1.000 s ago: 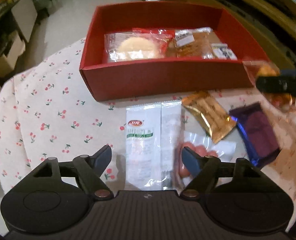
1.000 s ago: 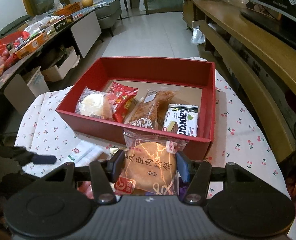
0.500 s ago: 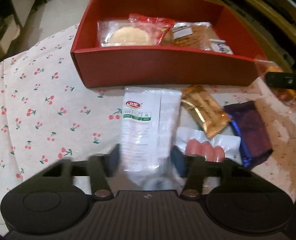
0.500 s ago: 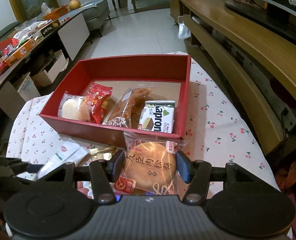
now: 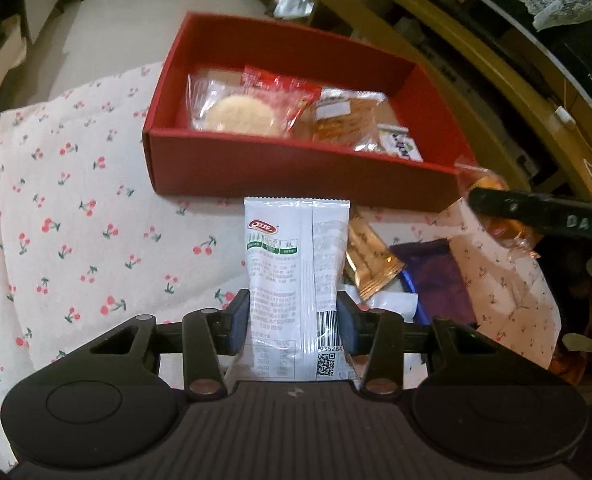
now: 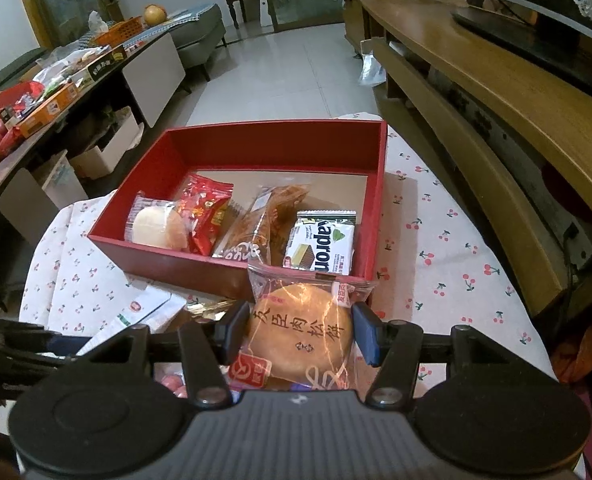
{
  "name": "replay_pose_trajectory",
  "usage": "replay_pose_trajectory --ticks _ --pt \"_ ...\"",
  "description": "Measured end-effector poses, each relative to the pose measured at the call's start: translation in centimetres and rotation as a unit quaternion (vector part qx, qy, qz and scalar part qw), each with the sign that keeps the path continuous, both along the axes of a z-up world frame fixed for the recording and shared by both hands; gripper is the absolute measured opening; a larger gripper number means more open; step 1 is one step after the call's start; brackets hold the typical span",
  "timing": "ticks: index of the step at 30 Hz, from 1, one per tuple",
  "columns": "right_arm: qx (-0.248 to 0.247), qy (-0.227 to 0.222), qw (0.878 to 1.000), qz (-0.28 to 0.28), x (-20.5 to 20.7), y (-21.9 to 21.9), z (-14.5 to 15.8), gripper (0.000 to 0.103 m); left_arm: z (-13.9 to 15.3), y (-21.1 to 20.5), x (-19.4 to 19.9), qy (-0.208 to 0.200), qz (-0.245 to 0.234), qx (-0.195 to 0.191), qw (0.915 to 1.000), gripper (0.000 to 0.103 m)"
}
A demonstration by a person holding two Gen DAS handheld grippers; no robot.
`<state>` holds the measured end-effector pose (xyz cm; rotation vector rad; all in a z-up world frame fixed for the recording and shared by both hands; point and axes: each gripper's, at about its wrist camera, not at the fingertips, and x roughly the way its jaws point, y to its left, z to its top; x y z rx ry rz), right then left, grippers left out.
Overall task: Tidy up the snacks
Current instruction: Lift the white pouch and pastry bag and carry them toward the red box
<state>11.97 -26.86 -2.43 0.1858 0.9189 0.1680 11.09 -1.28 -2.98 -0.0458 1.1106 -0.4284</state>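
White snack packet [image 5: 296, 280]: long flat sachet, crimped top edge, red oval logo, green label boxes, small print, barcode and QR code near the bottom. It's clamped between the pads of the left gripper [image 5: 291, 320], standing up off the cloth, just in front of the red box [image 5: 296, 168]. Right gripper [image 6: 296, 330] grips a round meat floss pastry [image 6: 302, 334] in a clear wrapper with orange-red characters, held just in front of the box's near wall.

Versus a second ago: left jaws were spread wide around the packet lying flat on the cloth; now they're clenched on it and it's lifted, with the box sitting further off and skewed in the left view. Right gripper and pastry unchanged.

In the box: pale round cake [image 6: 159, 226], red packet [image 6: 205, 214], brown bread pack [image 6: 261, 224], Kapron wafer [image 6: 322, 246]. On the cloth beside the white packet: gold wrapper [image 5: 370, 258], purple packet [image 5: 436, 276].

Surface: round table with a white cherry-print tablecloth [image 5: 75, 220]. Room: tiled floor [image 6: 279, 68], long wooden TV bench [image 6: 496, 80] to the right, cluttered low table [image 6: 55, 92] to the left, sofa at the back.
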Motion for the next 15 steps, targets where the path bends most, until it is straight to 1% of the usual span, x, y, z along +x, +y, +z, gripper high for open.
replay_pose_trajectory --ticks 2,5,8,11,15 --pt "0.002 -0.002 1.0 0.0 0.0 0.0 0.1 0.064 0.5 0.4 -0.1 -0.002 -0.001 -0.015 0.9999 0.052" --pt "0.006 -0.007 1.0 -0.001 0.0 0.0 0.5 0.064 1.1 0.8 0.0 -0.009 0.002 -0.026 0.9996 0.052" --pt "0.01 -0.01 1.0 0.0 0.1 0.0 0.7 0.064 1.7 1.3 0.0 -0.012 0.006 -0.051 0.9986 0.052" --pt "0.013 -0.012 1.0 0.002 0.2 -0.1 0.8 0.064 2.3 1.6 0.2 -0.022 0.012 -0.058 0.998 0.052" --pt "0.015 -0.012 1.0 0.001 0.7 -0.2 0.9 0.064 2.6 1.7 1.0 -0.021 0.019 -0.081 0.9963 0.052"
